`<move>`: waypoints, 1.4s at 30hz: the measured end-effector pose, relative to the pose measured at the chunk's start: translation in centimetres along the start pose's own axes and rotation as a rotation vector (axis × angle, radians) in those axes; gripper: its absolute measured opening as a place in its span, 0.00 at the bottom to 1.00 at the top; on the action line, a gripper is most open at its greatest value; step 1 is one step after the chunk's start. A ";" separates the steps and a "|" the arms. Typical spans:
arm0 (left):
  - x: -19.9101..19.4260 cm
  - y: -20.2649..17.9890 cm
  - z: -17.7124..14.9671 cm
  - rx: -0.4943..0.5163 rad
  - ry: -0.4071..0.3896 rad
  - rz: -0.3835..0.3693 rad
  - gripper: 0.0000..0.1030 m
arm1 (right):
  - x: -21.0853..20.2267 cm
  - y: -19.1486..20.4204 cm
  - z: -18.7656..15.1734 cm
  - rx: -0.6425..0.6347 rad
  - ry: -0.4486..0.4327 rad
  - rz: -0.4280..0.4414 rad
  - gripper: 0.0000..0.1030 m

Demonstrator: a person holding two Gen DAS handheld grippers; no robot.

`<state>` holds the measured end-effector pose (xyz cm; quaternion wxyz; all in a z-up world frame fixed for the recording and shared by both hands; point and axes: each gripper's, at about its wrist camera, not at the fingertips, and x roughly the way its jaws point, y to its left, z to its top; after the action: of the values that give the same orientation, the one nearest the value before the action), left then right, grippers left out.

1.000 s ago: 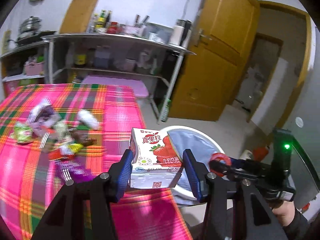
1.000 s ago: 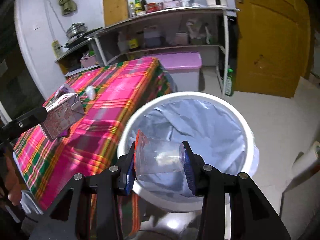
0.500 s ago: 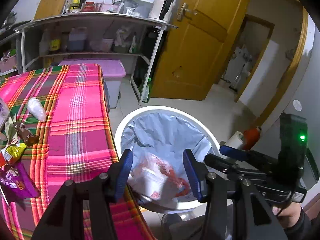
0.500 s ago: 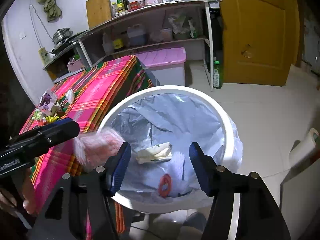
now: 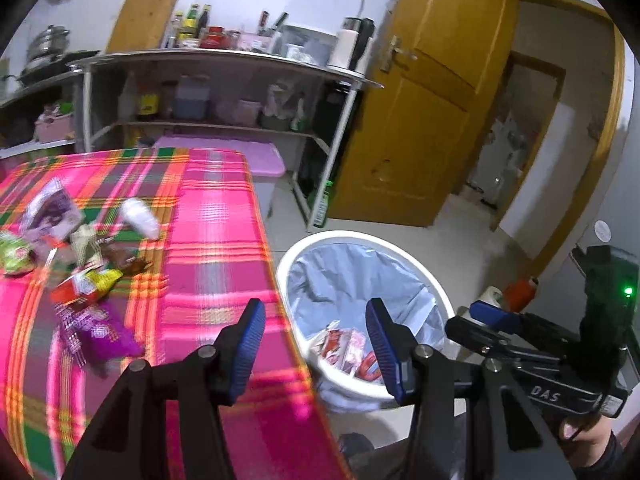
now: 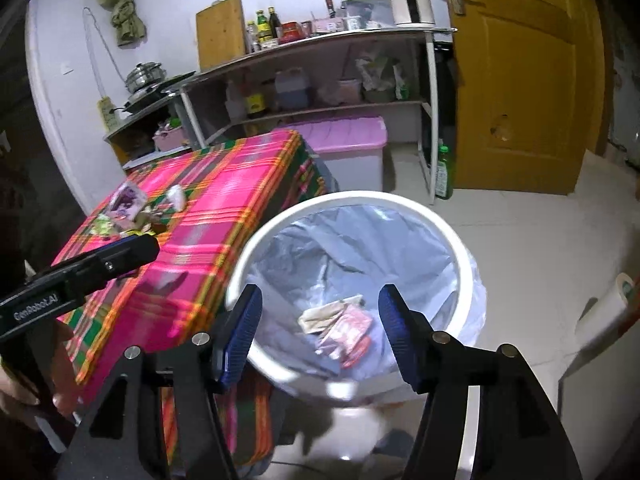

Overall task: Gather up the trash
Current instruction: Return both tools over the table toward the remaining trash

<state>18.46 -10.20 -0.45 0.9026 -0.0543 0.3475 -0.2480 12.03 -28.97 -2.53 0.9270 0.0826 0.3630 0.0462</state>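
Right wrist view: right gripper (image 6: 320, 328) has just opened and hangs empty, cup gone into the bin (image 6: 460, 248). Left gripper (image 5: 316, 344) gapes empty too, its carton (image 5: 344, 348) dropped in, so it's back to the table (image 5: 216, 248) litter.

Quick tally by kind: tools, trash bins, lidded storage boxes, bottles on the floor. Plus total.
tools: 2, the left tool and the right tool, both open and empty; the right one's jaws have just been opening
trash bin: 1
pink-lidded storage box: 1
green bottle on the floor: 1
Total: 5
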 end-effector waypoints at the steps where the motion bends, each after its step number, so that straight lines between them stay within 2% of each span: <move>1: -0.8 0.3 -0.4 -0.002 -0.007 0.015 0.51 | -0.2 0.3 -0.1 -0.004 0.000 0.008 0.60; 6: -3.6 1.3 -2.2 0.001 -0.030 0.062 0.50 | -1.3 2.9 -1.2 -0.047 -0.009 0.045 0.60; 14: -7.1 3.7 -4.4 -0.021 -0.061 0.138 0.36 | -1.1 6.6 -1.8 -0.105 0.017 0.112 0.59; 21: -8.8 6.0 -5.1 -0.062 -0.074 0.213 0.35 | -0.3 8.6 -1.9 -0.135 0.036 0.180 0.59; 28: -9.7 8.9 -5.1 -0.113 -0.077 0.270 0.36 | 1.0 10.9 -1.7 -0.183 0.074 0.211 0.59; 42: -12.1 15.5 -3.7 -0.182 -0.112 0.358 0.37 | 4.9 18.5 0.3 -0.339 0.088 0.276 0.59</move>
<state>14.70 9.41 -0.10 0.9417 -0.0867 0.3217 -0.0477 15.38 -10.10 -2.11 0.8958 -0.0276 0.3754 0.2364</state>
